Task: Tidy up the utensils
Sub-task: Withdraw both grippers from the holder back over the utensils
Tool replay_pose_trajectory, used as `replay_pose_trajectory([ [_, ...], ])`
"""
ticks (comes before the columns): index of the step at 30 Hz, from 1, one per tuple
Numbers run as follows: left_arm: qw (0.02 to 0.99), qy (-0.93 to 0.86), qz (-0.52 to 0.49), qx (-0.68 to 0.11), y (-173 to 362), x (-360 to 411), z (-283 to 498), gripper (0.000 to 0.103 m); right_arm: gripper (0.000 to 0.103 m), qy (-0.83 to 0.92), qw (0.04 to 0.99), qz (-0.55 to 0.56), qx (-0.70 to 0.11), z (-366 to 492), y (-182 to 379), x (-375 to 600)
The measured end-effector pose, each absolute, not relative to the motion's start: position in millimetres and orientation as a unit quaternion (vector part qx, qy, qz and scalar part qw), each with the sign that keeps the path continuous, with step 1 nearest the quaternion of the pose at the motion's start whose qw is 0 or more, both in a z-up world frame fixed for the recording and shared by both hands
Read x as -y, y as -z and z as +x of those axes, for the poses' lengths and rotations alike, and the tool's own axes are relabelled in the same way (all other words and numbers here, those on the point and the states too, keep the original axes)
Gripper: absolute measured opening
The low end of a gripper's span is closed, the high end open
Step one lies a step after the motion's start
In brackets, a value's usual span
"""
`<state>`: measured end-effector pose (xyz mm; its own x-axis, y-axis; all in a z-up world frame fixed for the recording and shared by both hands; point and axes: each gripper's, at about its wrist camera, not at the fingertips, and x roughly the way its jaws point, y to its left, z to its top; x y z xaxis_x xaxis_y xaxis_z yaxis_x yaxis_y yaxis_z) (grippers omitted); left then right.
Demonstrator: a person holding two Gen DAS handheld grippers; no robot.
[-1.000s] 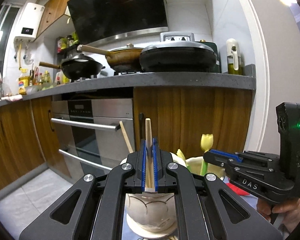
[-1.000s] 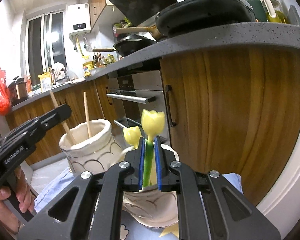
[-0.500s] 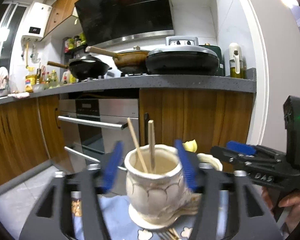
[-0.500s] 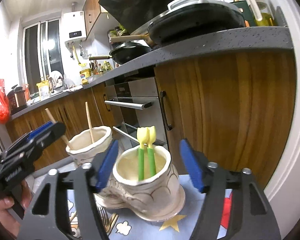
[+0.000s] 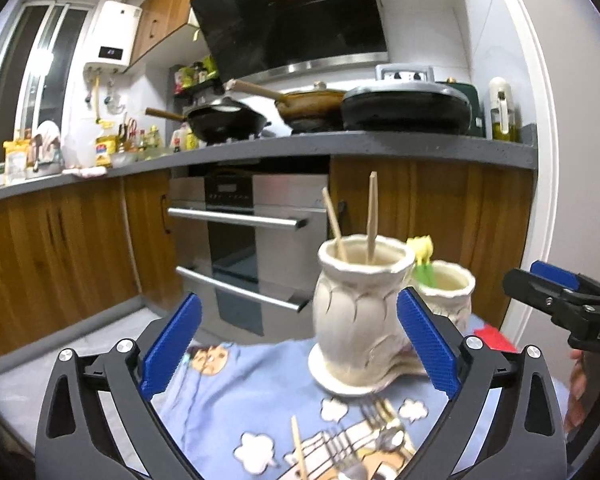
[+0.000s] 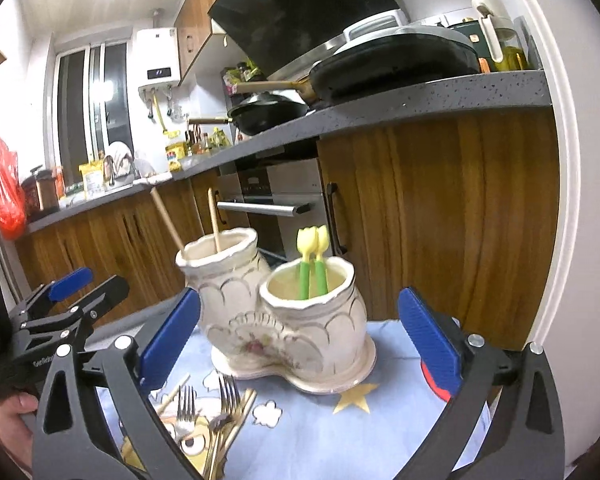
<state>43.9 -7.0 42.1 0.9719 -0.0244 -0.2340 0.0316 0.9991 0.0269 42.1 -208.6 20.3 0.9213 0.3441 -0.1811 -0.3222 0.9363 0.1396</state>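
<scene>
Both grippers have let go and backed away: a second ago the left one was clamped on a wooden chopstick and the right one on a yellow-headed green utensil, each directly over its pot, and now both sit lower and farther back with empty, wide-spread jaws.

From left to right: the left gripper point(image 5: 296, 344) hangs open short of the taller pot point(image 5: 360, 312), where two wooden chopsticks point(image 5: 371, 216) stand leaning against the rim. Next to it, joined on a shared base, is the shorter pot point(image 6: 312, 320) holding the two green utensils point(image 6: 312, 264). The right gripper point(image 6: 298, 340) is open wide in front of that pot.

On the blue cartoon cloth point(image 6: 320, 432), near the grippers, lie forks point(image 6: 224, 404) and at least one more chopstick point(image 5: 298, 448); motion blur in the left view makes the exact count hard to tell.

The risk from here, I judge, lies in the next pick-up. The forks overlap, so a closing jaw could catch two or push them across the cloth. The cloth could also bunch under a low finger and tug the pots, and a careless reach could knock the leaning chopsticks.
</scene>
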Motion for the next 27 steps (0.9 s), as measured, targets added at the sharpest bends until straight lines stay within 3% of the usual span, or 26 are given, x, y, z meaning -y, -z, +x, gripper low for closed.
replay_pose_trajectory([
  [14, 0.983, -0.004, 0.000, -0.185, -16.0, -28.0, 28.4, 0.097, 0.098, -0.180, 0.968, 0.029, -0.173, 33.0, 14.4, 194.2],
  [27, 0.944, 0.018, 0.038, -0.327, 19.8, -28.4, 47.3, 0.095, 0.098, -0.202, 0.944, -0.014, -0.262, 41.4, 34.6, 177.4],
])
